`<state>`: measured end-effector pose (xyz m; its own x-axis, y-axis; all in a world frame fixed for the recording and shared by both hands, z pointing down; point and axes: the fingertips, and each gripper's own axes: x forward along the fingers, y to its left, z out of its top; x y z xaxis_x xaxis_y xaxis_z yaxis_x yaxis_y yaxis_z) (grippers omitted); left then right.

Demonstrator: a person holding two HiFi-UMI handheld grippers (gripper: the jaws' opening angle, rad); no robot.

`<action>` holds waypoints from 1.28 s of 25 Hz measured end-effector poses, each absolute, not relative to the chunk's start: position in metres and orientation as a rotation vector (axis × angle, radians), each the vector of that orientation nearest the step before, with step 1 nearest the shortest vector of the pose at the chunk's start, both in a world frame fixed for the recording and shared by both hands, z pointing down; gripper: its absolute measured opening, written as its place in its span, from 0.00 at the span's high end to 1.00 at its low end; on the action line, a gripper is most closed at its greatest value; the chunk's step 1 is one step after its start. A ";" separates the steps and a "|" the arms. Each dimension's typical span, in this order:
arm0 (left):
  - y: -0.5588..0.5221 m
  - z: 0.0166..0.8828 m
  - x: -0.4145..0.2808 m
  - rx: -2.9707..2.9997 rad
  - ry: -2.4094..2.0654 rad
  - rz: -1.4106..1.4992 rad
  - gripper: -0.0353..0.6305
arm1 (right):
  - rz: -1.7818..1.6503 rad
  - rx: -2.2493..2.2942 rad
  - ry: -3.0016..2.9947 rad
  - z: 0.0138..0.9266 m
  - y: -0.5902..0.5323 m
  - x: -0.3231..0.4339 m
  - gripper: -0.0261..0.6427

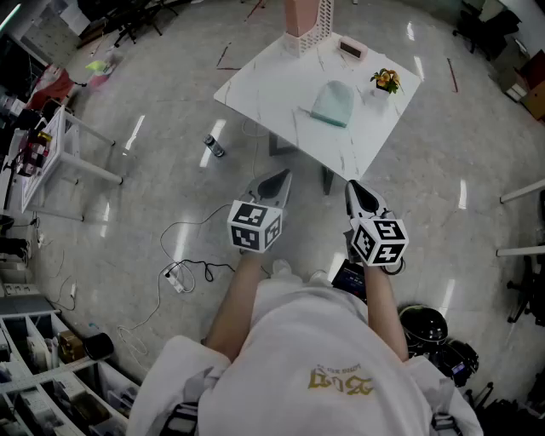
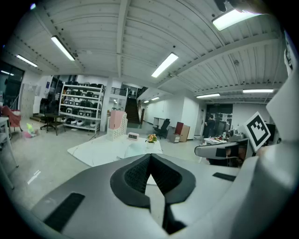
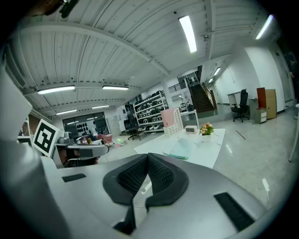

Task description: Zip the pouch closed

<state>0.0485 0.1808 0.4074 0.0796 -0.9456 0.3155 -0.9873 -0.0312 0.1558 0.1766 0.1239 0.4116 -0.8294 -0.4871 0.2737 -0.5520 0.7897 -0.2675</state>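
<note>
Pouch zipper too small to tell; pink rack cut off by top edge.

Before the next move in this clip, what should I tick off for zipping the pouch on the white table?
1. Pouch on table: ok, lying flat.
2. Left gripper free: ok, jaws shut on nothing.
3. Right gripper free: ok, jaws shut on nothing.
4. Grippers within reach of pouch: not ok, both held over the floor, short of the table.
5. Pouch open or closed: cannot tell, too small.
6. Room beside pouch: ok, flower pot stands apart.
</note>
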 end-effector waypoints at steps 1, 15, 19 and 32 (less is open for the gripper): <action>0.184 0.408 0.051 2.031 -1.923 0.176 0.92 | 0.505 0.816 -2.790 0.412 0.127 0.179 0.94; 0.205 0.410 0.072 1.991 -1.888 -0.027 0.75 | 0.581 0.739 -2.905 0.408 0.144 0.199 0.90; 0.204 0.413 0.068 1.952 -1.894 -0.065 0.61 | 0.562 0.753 -2.868 0.415 0.140 0.205 0.75; 0.174 0.414 0.034 1.923 -1.942 0.024 0.70 | 0.607 0.780 -2.857 0.423 0.105 0.184 0.74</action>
